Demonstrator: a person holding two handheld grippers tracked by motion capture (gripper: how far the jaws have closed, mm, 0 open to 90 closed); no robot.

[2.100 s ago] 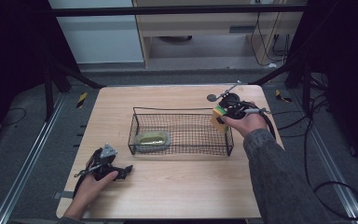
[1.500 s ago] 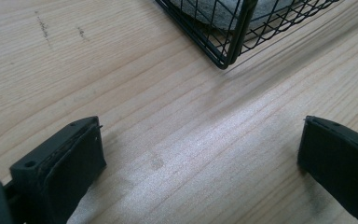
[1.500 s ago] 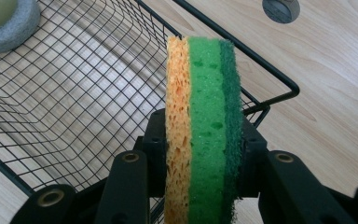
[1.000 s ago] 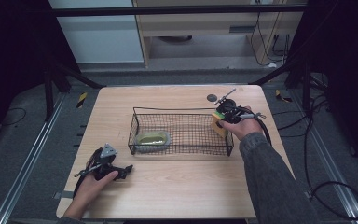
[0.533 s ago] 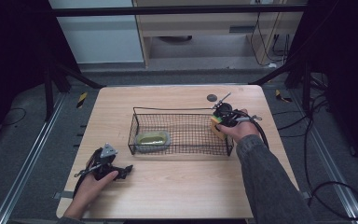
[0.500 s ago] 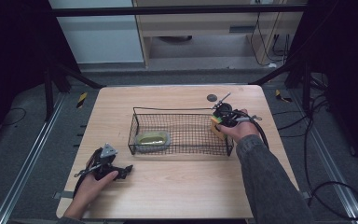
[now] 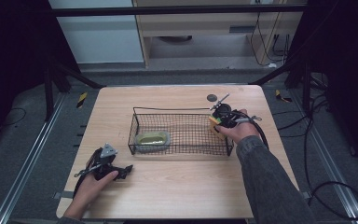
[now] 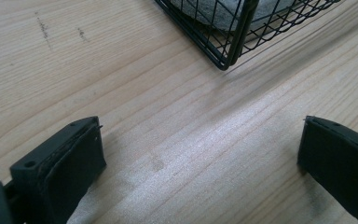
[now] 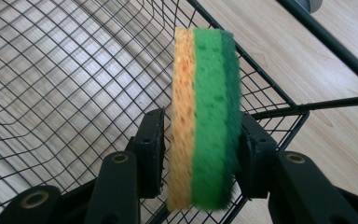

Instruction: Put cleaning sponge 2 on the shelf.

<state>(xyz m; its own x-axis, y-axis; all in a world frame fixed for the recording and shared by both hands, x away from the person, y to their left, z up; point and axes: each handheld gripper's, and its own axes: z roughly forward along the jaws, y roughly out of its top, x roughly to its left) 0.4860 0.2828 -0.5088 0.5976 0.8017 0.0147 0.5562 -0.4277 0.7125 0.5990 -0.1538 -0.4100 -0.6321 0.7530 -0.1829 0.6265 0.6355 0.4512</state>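
Note:
A black wire basket stands mid-table. My right gripper hovers over the basket's right end. A yellow and green sponge stands upright between its jaws and looks slightly blurred. A thin dark gap shows between the sponge and the left pad, and the sponge is not squeezed. From above, the sponge shows yellow at the basket's right wall. My left gripper rests on the wood near the front left, open and empty. In the left gripper view its jaws stand wide apart, facing a basket corner.
A yellow-green item on a grey pad lies in the basket's left end, and the grey pad shows through the mesh. A small dark disc sits on the table behind the basket. Bare wood lies in front.
My right gripper has carried the sponge leftward from outside the basket's right end to over its right end. The left gripper has stayed put.

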